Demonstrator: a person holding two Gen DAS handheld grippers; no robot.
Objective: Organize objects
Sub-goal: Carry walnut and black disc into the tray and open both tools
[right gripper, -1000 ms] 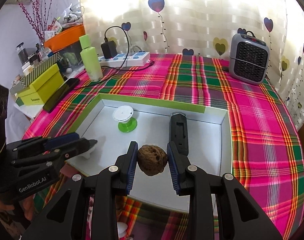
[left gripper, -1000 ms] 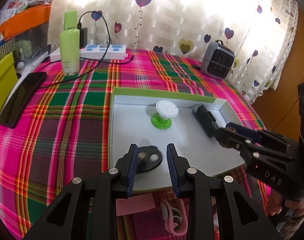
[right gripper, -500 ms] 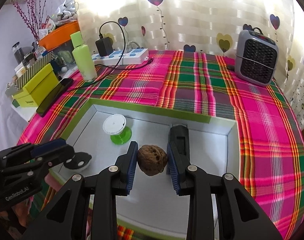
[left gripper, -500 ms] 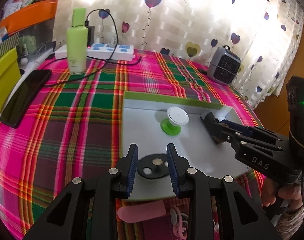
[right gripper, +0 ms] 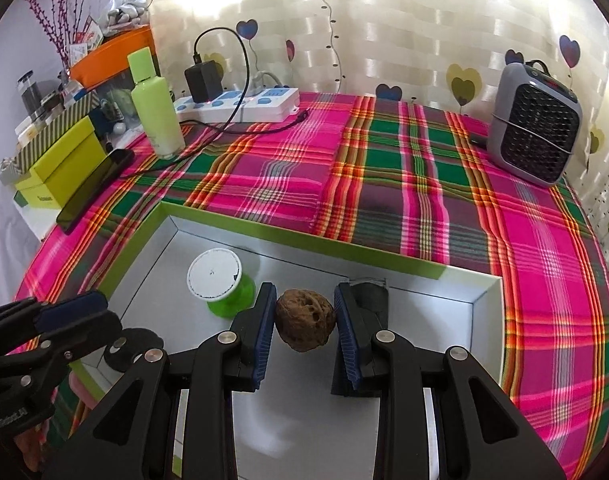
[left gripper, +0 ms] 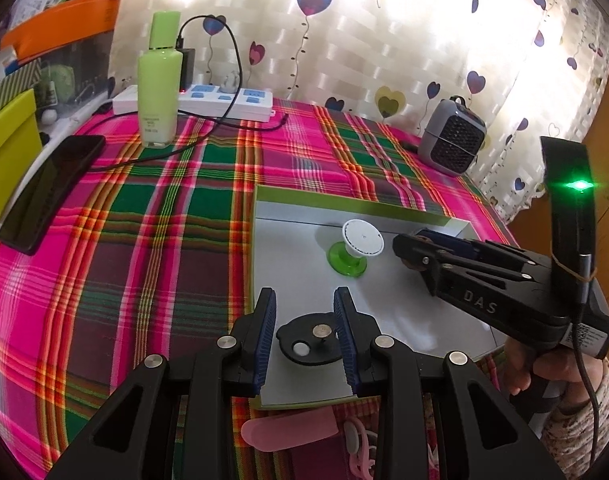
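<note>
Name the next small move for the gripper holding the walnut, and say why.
Probably lower the right gripper a little and release. It is clamped on the walnut above the tray, whose floor just ahead looks bare between the green-based spool and the black device, so the walnut should land inside without knocking either.

My right gripper [right gripper: 304,322] pitched down, jaws clamped on walnut [right gripper: 305,323]. My left gripper [left gripper: 304,336] pitched down, jaws parted, nothing pinched. Right hand [left gripper: 544,376] wraps handle.
</note>
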